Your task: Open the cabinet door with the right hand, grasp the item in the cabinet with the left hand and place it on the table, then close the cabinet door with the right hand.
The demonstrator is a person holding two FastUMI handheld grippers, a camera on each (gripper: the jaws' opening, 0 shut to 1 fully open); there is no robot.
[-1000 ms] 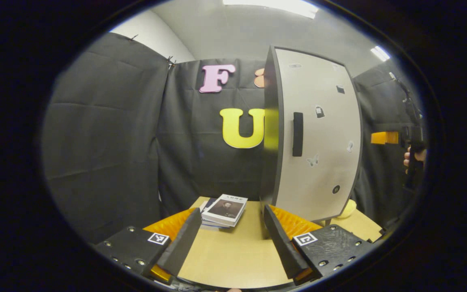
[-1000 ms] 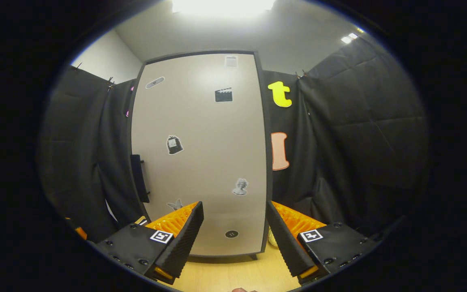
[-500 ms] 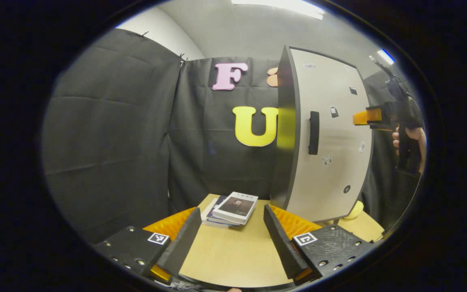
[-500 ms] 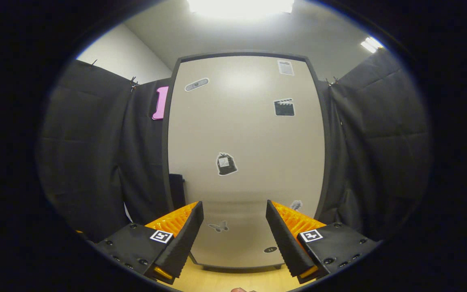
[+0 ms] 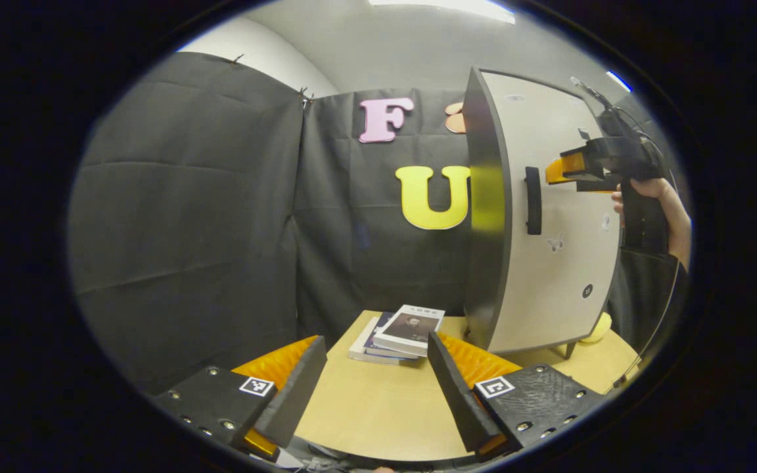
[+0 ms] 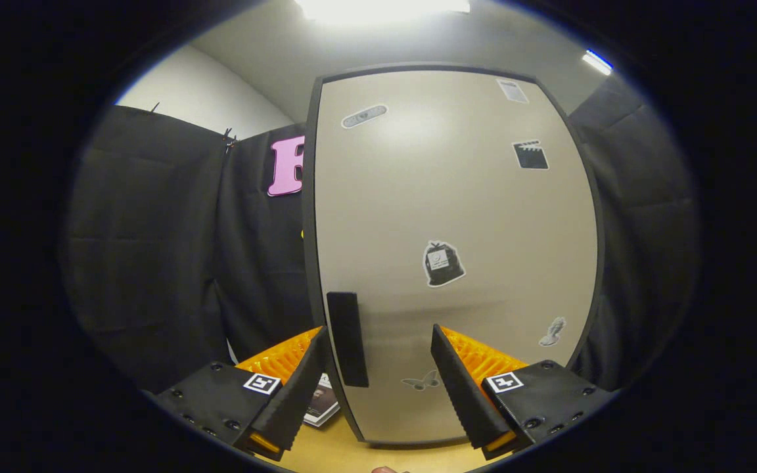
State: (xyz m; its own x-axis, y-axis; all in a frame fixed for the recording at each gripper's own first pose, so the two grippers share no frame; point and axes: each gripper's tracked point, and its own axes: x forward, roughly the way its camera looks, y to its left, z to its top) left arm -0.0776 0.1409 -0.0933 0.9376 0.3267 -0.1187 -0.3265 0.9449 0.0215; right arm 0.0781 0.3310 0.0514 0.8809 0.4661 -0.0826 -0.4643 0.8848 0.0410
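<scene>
Up at handle height, the right claw (image 5: pixel 559 172) is held level by a hand (image 5: pixel 648 197) wrapped round its upright grip, pointing at the cabinet door (image 5: pixel 549 217) to the right of the handle (image 5: pixel 533 200) and not touching it. In the right gripper view this claw (image 6: pixel 378 381) is spread wide with nothing between its fingers; the door (image 6: pixel 451 249) stands close before it, and the handle (image 6: pixel 347 338) appears just inside the left finger (image 6: pixel 296 387).

Lower down, the left claw (image 5: pixel 372 387) hovers over the bench (image 5: pixel 378 407), likewise spread and empty, its wedge-shaped fingers (image 5: pixel 293 391) flanked by ribbed blocks.

That door is shut, so whatever sits inside the cabinet is hidden. Its face is a smooth, pale panel with a dark edge, dotted with small stickers; the handle is a slim, dark vertical bar near the left edge. Short legs lift the cabinet off the light wood-look bench top. A small stack of books (image 5: pixel 398 332) lies flat on the bench left of the cabinet, and a rounded yellow thing (image 5: pixel 598 328) peeks out behind its lower right corner. Creased dark cloth (image 5: pixel 181 217) hangs behind.
</scene>
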